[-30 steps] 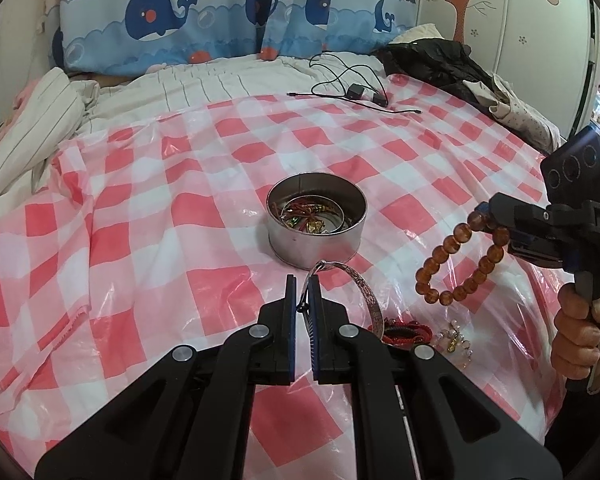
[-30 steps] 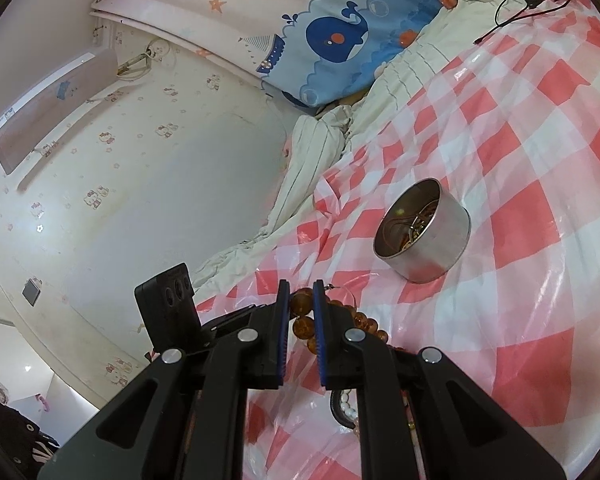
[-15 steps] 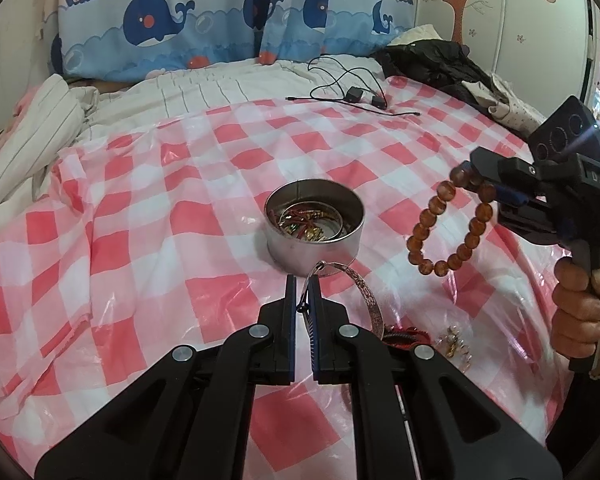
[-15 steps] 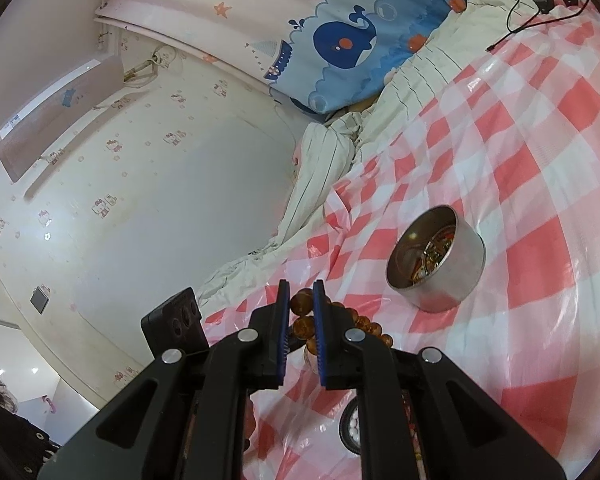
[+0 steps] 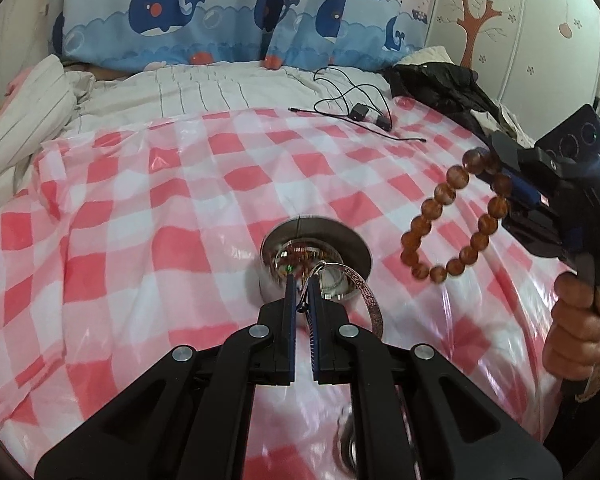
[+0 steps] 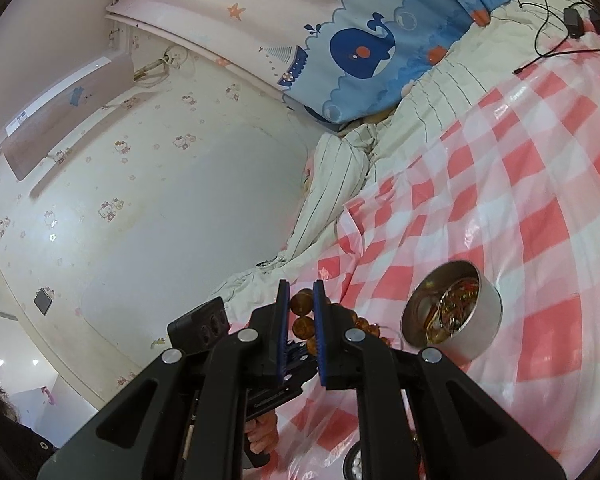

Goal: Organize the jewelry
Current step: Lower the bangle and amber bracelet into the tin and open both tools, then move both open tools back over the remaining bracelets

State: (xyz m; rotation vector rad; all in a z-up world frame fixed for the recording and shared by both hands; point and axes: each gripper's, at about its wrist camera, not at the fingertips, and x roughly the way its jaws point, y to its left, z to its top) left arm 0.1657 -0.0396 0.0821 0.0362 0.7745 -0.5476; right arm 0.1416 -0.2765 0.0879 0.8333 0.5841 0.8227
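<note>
The left claw [image 5: 302, 294] is pinched tight on a thin silver bangle [image 5: 367, 300]. The bangle sticks out to the right of the claw and hangs just above the round metal tin [image 5: 354, 242], right over its near edge. The tin sits on a pink and white checked plastic sheet [image 5: 180, 208] that covers the bed. Inside the tin is a small heap of gold and red jewelry [image 6: 456, 308].

The right claw [image 6: 301, 304] is clamped on a brown bead bracelet [image 5: 452, 220]. A hand [image 5: 580, 328] grips the handle of that claw. In the left wrist view the bracelet hangs in the air as a loop, up and to the right of the tin, not touching it. In the right wrist view two of the round brown beads [image 6: 303, 315] are squeezed between the blue pads, and the rest of the string trails off behind the right finger. The tin is lower and to the right of this claw.

At the bottom of both views something small and round [image 6: 354, 466] lies on the sheet, but it is too blurry to name.

Farther back on the bed lie a black cable with plugs [image 5: 360, 110] and a dark jacket [image 5: 440, 84]. A blue whale curtain [image 5: 228, 12] hangs behind the bed.
</note>
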